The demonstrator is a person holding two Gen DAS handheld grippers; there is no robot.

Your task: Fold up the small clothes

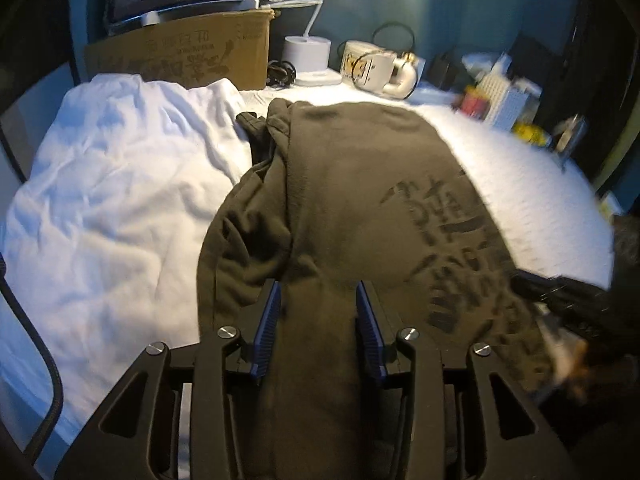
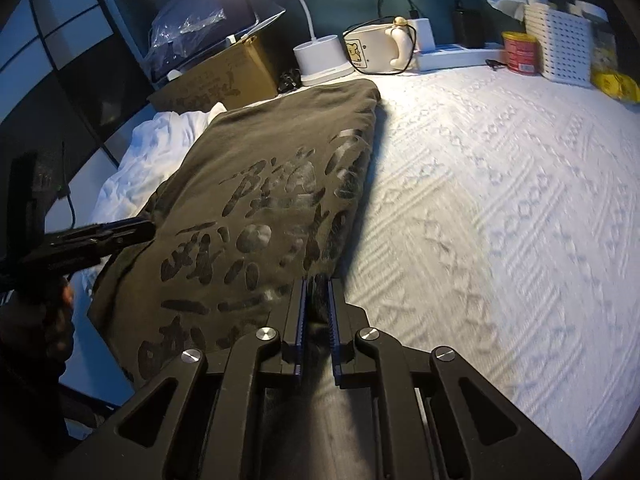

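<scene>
A brown cardboard box with dark printing [image 2: 224,80] stands far ahead of the tongs to their left, near a round white lamp base [image 2: 319,56] and a cream mug with a bear picture [image 2: 370,52]. Far ahead to the right stand a red tin can [image 2: 520,53] and a white perforated plastic basket [image 2: 558,42].

Two black two-finger grippers are in view: the left gripper [image 1: 318,332] at the bottom of its own frame and the right gripper [image 2: 318,330] likewise. One olive-green printed T-shirt [image 2: 272,184] lies centre-left. One white garment [image 1: 120,184] sits at the left. One cardboard box [image 1: 180,56], one white desk lamp [image 2: 318,56] and one cream mug [image 2: 370,50] stand along the top. At upper right are one red tin [image 2: 520,52], one white perforated basket [image 2: 558,46] and one power strip [image 2: 456,56].
</scene>
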